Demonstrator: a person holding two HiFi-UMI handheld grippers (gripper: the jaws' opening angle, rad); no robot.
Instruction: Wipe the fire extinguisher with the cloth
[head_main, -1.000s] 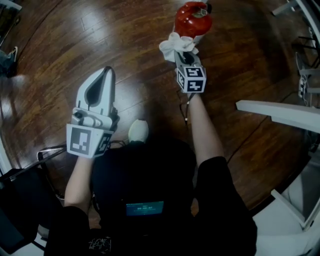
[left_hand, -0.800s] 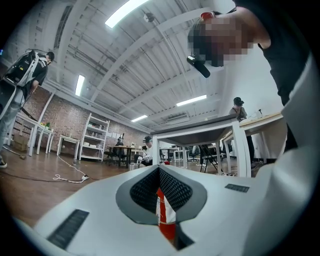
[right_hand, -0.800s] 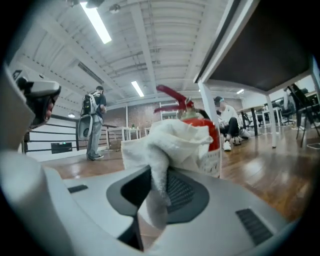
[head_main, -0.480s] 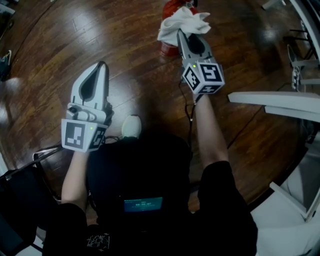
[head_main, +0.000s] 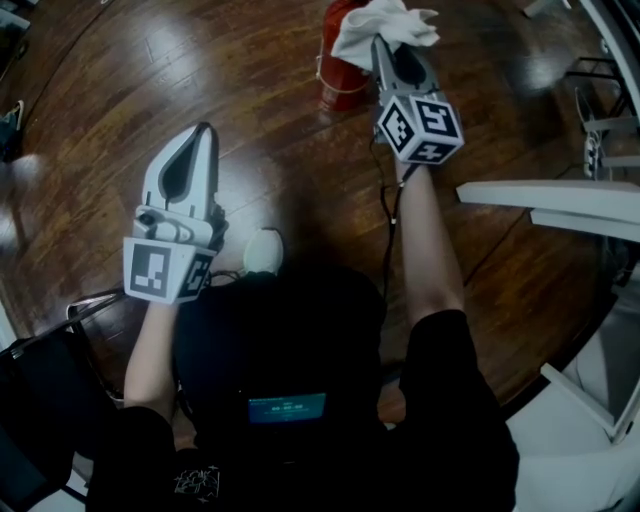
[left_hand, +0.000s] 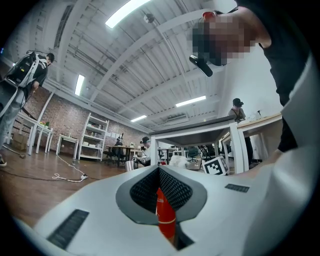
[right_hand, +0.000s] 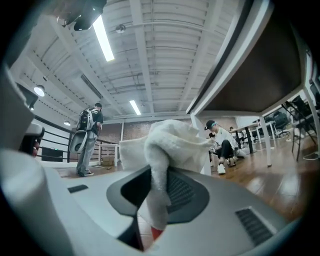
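The red fire extinguisher (head_main: 340, 65) stands on the wooden floor at the top of the head view, its upper right part covered by the white cloth (head_main: 385, 22). My right gripper (head_main: 381, 42) is shut on the cloth and holds it against the extinguisher's top. In the right gripper view the cloth (right_hand: 167, 150) bulges out between the jaws, with a sliver of red below it. My left gripper (head_main: 206, 133) is shut on nothing, low and left of the extinguisher. Through its jaw slit the extinguisher (left_hand: 165, 215) shows as a red strip.
A white table edge (head_main: 545, 205) juts in from the right, with chair frames (head_main: 600, 130) behind it. A white shoe (head_main: 263, 250) rests on the floor between my arms. People stand and sit far off in both gripper views.
My right gripper has carried the cloth to the right and farther away over the extinguisher, baring more of its red left side. The left gripper has stayed still over the last half second.
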